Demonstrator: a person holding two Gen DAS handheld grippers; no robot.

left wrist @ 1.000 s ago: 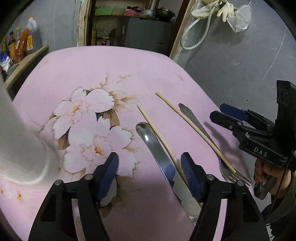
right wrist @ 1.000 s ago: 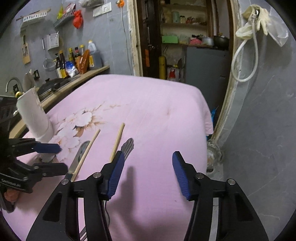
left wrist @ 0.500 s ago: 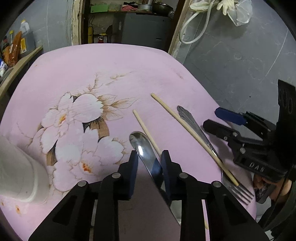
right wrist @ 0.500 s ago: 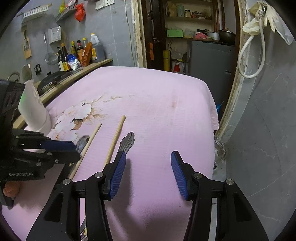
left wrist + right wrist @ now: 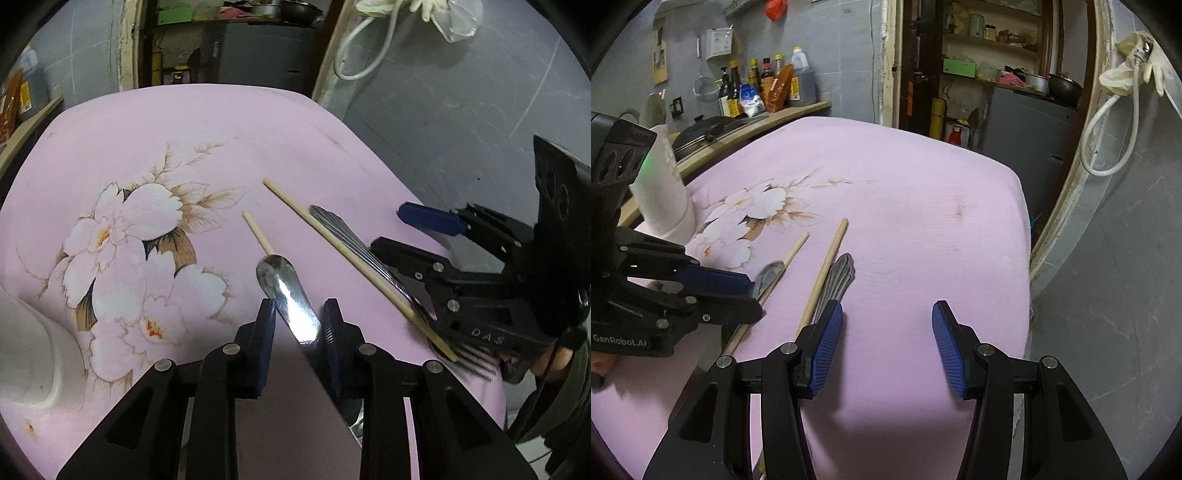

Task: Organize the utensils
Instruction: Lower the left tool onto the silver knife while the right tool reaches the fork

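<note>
Around the knife point(image 5: 291, 295), left hand-held gripper point(image 5: 299, 317)

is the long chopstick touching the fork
Touching. In the left wrist view the long chopstick lies diagonally across the fork, running along its handle and ending over the tines, with no gap between them.

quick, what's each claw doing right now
Left claw: closed on the knife, holding it by the blade.
Right claw: open, holding nothing, beside the fork.
</note>
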